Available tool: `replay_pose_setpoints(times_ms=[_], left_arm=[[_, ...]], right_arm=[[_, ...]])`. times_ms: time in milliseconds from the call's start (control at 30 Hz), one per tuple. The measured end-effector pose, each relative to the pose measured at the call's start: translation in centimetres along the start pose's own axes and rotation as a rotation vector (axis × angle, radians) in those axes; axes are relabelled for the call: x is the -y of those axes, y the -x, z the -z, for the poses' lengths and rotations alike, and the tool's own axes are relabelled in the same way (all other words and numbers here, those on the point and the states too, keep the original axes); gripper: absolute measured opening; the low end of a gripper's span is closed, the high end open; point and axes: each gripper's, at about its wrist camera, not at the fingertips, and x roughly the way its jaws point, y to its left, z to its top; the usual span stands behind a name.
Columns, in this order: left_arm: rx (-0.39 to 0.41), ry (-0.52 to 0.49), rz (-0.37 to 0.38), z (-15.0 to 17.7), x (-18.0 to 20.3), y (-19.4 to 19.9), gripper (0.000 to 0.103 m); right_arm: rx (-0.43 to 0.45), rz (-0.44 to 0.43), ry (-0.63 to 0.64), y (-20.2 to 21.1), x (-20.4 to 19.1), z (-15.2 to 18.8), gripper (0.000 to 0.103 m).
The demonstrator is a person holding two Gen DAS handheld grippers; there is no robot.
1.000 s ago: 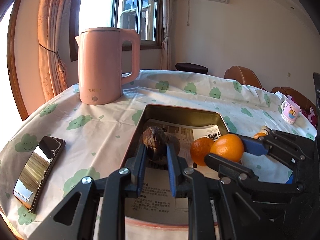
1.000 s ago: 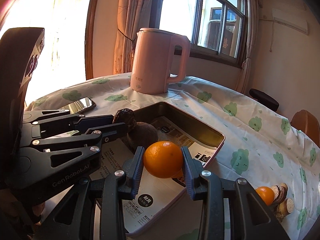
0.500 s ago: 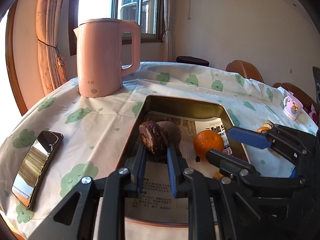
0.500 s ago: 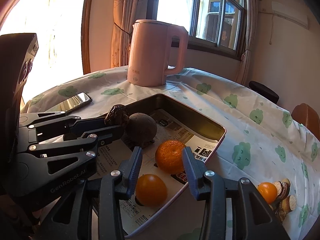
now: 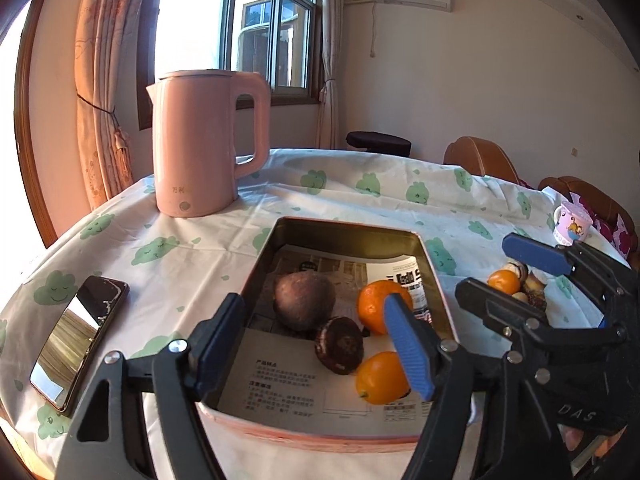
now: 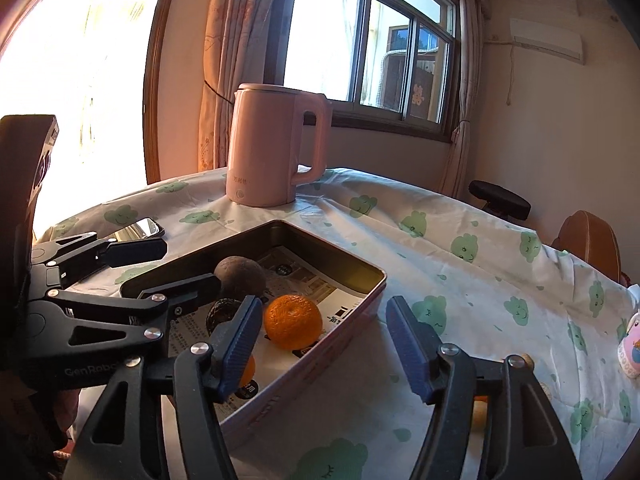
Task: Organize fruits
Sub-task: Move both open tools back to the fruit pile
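1. The metal tray (image 5: 348,226) sits mid-worktop (image 5: 168,264), its walls rising all round; open cloth lies at its 9 o'clock toward the phone (image 5: 76,336), and more at 12 o'clock before the pink kettle (image 5: 200,152).
2. Inside the tray, on printed paper, lie a brown round fruit (image 5: 304,300), a smaller dark fruit (image 5: 339,346) touching it at its 5 o'clock, a far orange (image 5: 378,312) and a near orange (image 5: 380,378).
3. The left tongs (image 5: 316,350) are released and spreading wider; the dark fruit lies between the fingers, neither pad pressing it.
4. The right tongs (image 6: 320,348) are also spreading, gripping nothing, straddling the tray's right wall; the far orange (image 6: 293,322) sits just beside the left finger (image 6: 238,340).
5. At the tray's 3 o'clock, a small heap of loose fruit (image 5: 516,284) waits on the cloth, with a pink cup (image 5: 572,226) beyond at 1 o'clock.
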Motion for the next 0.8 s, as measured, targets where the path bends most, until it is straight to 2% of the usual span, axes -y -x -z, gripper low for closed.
replay_pose_setpoints(times_ms=[100, 233, 333, 467, 567, 633, 800], left_arm=[[0.012, -0.048, 0.024, -0.2, 2.4, 0.4, 0.077], [0.008, -0.09, 0.088, -0.3, 5.8, 0.2, 0.077], [0.002, -0.129, 0.114, -0.4, 8.5, -0.4, 0.077], [-0.02, -0.177, 0.129, -0.6, 11.5, -1.8, 0.077], [-0.037, -0.195, 0.14, -0.7, 12.9, -2.9, 0.077], [-0.053, -0.2, 0.137, -0.9, 13.3, -3.6, 0.077], [-0.081, -0.165, 0.152, -1.2, 12.8, -4.8, 0.077]], right_arm=[[0.022, 0.021, -0.034, 2.0, 2.4, 0.3, 0.069], [0.013, 0.117, -0.074, 4.1, 6.6, 1.8, 0.069], [-0.033, 0.184, -0.124, 4.8, 10.1, 3.3, 0.069], [-0.12, 0.227, -0.179, 4.5, 13.3, 5.4, 0.069], [-0.174, 0.217, -0.183, 3.8, 14.0, 6.4, 0.068], [-0.196, 0.187, -0.184, 3.6, 14.2, 6.6, 0.054], [-0.259, 0.138, -0.155, 2.0, 13.4, 6.6, 0.053]])
